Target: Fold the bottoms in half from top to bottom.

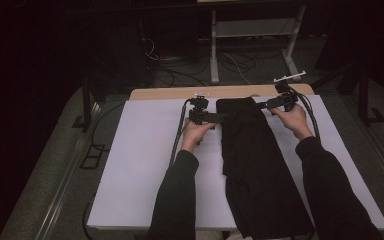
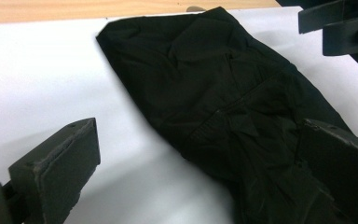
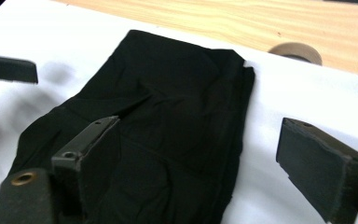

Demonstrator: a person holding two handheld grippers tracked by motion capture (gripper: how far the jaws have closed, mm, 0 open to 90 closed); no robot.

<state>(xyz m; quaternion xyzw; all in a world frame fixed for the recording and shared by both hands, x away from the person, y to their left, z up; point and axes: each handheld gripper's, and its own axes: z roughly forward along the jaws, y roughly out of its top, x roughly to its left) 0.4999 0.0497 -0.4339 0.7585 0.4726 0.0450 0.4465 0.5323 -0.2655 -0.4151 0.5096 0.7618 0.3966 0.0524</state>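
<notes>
Nearest the camera in the high view, the person's two dark sleeves come in from the bottom edge, and between them the near end of a black folded garment (image 1: 252, 165) hangs just over the front edge of the white-covered bench (image 1: 145, 170). It looks like trousers folded lengthwise into one long strip, though the dark cloth hides the details. The strip runs straight away from the person, right of the bench's middle.

Farther along, at the garment's far end, the two hands flank it. The left gripper (image 1: 219, 118) sits at the left edge of the cloth; in the left gripper view its jaws stand wide apart, one over bare white cover, the other over the fabric (image 2: 223, 107), and nothing is pinched. The right gripper (image 1: 263, 105) sits at the far right corner; in the right gripper view its jaws are also spread, straddling the garment's right edge (image 3: 168, 121) without pressing on it.

Beyond the white cover a strip of bare wood (image 1: 170, 93) shows, then dark floor with cables.

As I judge it, the lengthwise fold is done and the strip lies flat. The far end has not yet been gripped, so the cross fold toward the person remains.
</notes>
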